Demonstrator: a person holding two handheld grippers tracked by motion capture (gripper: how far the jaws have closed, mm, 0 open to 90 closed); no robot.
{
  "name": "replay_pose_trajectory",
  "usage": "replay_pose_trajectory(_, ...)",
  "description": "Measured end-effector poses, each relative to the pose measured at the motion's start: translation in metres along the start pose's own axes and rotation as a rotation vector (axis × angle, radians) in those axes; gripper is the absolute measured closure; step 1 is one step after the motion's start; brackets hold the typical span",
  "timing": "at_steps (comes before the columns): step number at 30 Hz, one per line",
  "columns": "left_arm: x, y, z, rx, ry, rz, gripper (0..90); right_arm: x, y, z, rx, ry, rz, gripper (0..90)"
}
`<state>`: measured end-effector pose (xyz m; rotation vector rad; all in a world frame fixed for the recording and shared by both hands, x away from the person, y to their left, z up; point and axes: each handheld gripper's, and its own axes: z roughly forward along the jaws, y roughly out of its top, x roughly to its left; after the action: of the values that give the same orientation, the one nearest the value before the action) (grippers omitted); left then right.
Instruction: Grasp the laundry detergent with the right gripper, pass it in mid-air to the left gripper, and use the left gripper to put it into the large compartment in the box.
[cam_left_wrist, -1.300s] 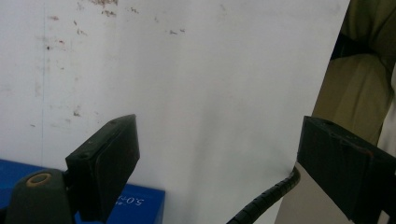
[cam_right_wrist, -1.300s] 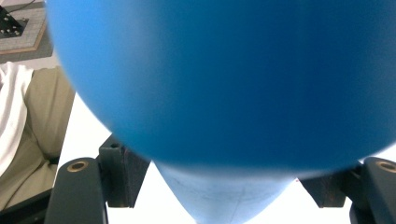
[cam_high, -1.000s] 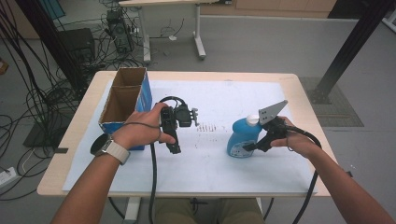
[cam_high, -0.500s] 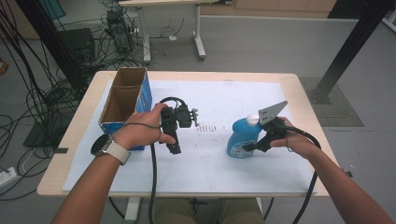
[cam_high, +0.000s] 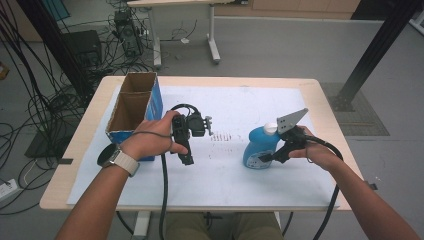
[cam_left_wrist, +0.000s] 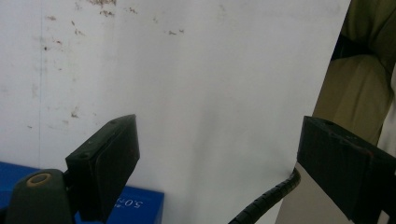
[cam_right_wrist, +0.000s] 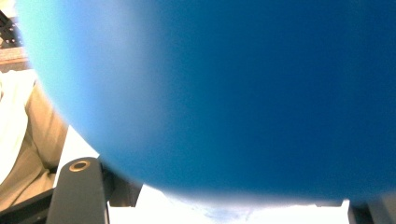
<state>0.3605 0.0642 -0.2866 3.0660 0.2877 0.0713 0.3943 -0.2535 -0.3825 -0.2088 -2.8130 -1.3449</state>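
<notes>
Right gripper (cam_high: 265, 157): closed on the blue bottle (cam_high: 258, 146), its jaws clamped around the lower body of the bottle; the grey three-cornered plate rises above it toward 1 o'clock, beside the bottle's white cap (cam_high: 270, 128).
Bottle from the right gripper view: the blue bottle (cam_right_wrist: 224, 93) sits right up against the camera, a blurred blue curve lying between the two jaws.
Bottle's place: upright on the white sheet (cam_high: 240, 175) in the right half of the table (cam_high: 320, 90); from the right hand (cam_high: 312, 150) it stands at 9 o'clock, touching the jaws.
Right hand: wrapped round the gripper's handle, with the cable trailing off toward 6 o'clock.
Left gripper (cam_high: 186, 159): jaws spread wide with nothing between them, pointing back toward the person, at about 6 o'clock.
Left gripper view: between the two black pads (cam_left_wrist: 105, 161) lies bare white sheet and a length of ribbed cable (cam_left_wrist: 266, 200).
Left hand (cam_high: 150, 140): grips the gripper's body from the 9 o'clock side; a watch (cam_high: 117, 159) sits on the wrist.
Cardboard box (cam_high: 132, 107): open-topped, two compartments, blue outside, at 10 o'clock from the left gripper, just beside the hand.
Gap between grippers: the bottle is well apart from the left gripper, at its 3 o'clock.
</notes>
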Motion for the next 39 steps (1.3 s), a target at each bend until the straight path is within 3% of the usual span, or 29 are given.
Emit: replay_pose_trajectory(39,-0.0001,0.0,0.0011,-0.001,0.0,-0.002,13.3,0.0002,-0.0057,0.0037,-0.036,0.004,0.004,30.2)
